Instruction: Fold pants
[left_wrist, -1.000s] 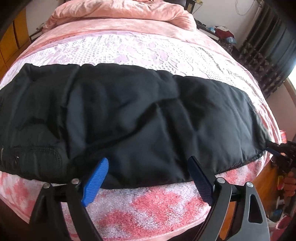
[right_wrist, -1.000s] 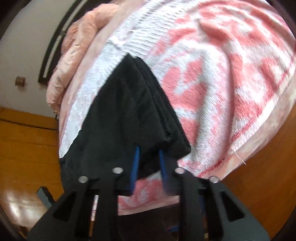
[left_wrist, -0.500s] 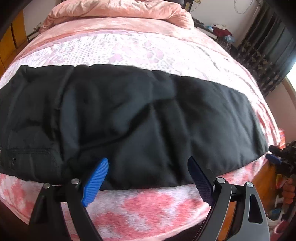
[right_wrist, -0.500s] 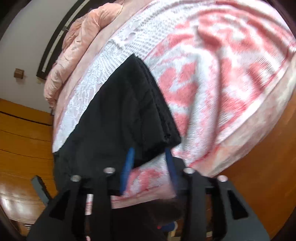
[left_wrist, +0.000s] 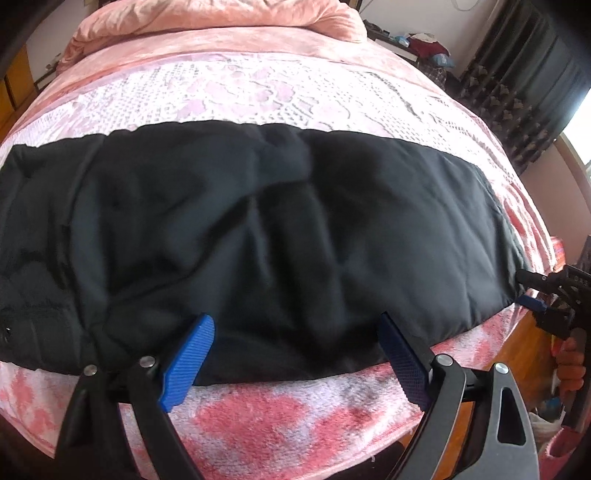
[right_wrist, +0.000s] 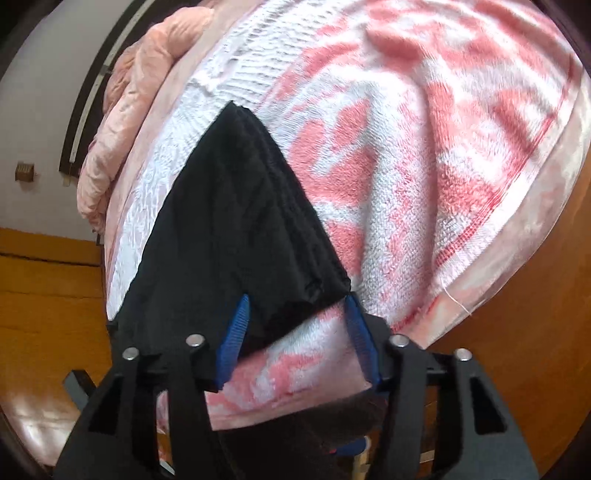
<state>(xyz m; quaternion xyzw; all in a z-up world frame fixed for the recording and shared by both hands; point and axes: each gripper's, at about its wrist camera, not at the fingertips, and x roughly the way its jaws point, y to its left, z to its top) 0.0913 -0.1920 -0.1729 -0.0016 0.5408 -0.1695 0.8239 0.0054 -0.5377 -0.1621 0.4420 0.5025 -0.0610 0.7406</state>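
Lying flat across the bed (left_wrist: 258, 424): black pants (left_wrist: 258, 229), full width only in left view. Left tongs (left_wrist: 295, 354) agape over near edge. Right tongs (right_wrist: 295, 332) just parted, hem corner between, apparently unpinched.

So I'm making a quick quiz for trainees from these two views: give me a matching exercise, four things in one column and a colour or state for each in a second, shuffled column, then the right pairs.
Things:
1. pants
2. quilt
3. left gripper
4. curtain

Colour or state:
A. bunched up at the far end of the bed, pink
B. dark and patterned, hanging by the window
C. black, lying flat across the bed
D. open, blue pads apart over the near edge of the pants

Pairs: 1-C, 2-A, 3-D, 4-B
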